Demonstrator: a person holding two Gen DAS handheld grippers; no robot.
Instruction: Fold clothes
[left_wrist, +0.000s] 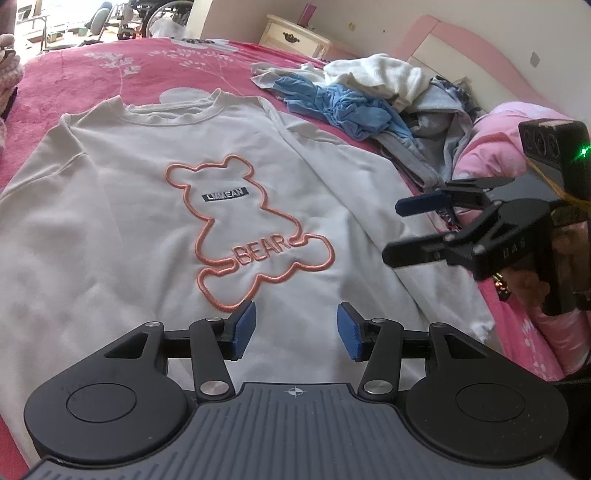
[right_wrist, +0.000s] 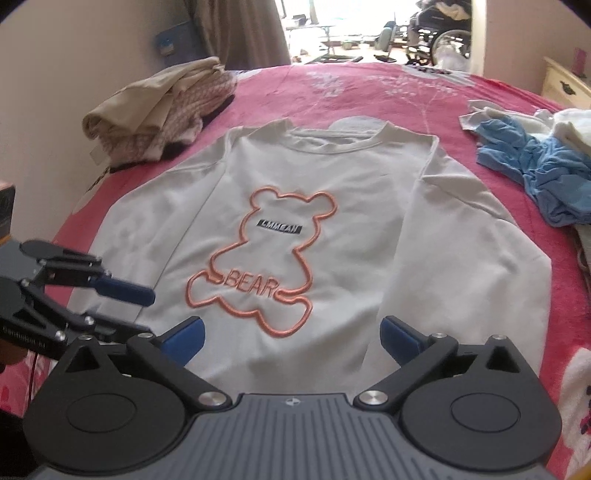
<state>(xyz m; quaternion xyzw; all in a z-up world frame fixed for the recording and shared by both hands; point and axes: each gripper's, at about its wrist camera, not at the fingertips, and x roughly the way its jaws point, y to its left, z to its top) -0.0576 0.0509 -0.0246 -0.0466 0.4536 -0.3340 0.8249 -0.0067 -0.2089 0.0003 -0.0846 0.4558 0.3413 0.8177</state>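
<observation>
A white sweatshirt (left_wrist: 147, 221) (right_wrist: 351, 221) with an orange bear outline and the word BEAR lies flat, front up, on the pink bed cover (left_wrist: 92, 74) (right_wrist: 369, 85), sleeves spread to both sides. My left gripper (left_wrist: 295, 328) (right_wrist: 136, 310) hovers open over the hem on the left side, holding nothing. My right gripper (right_wrist: 291, 339) (left_wrist: 406, 229) is open too, above the hem and near the shirt's right sleeve. Neither touches the cloth as far as I can see.
A loose heap of blue, white and grey clothes (left_wrist: 369, 96) (right_wrist: 546, 177) lies to the shirt's right. A folded beige stack (right_wrist: 162, 110) sits at the far left by the wall. A pink quilt (left_wrist: 495, 147), headboard (left_wrist: 461, 44) and nightstand (left_wrist: 295, 37) border the right.
</observation>
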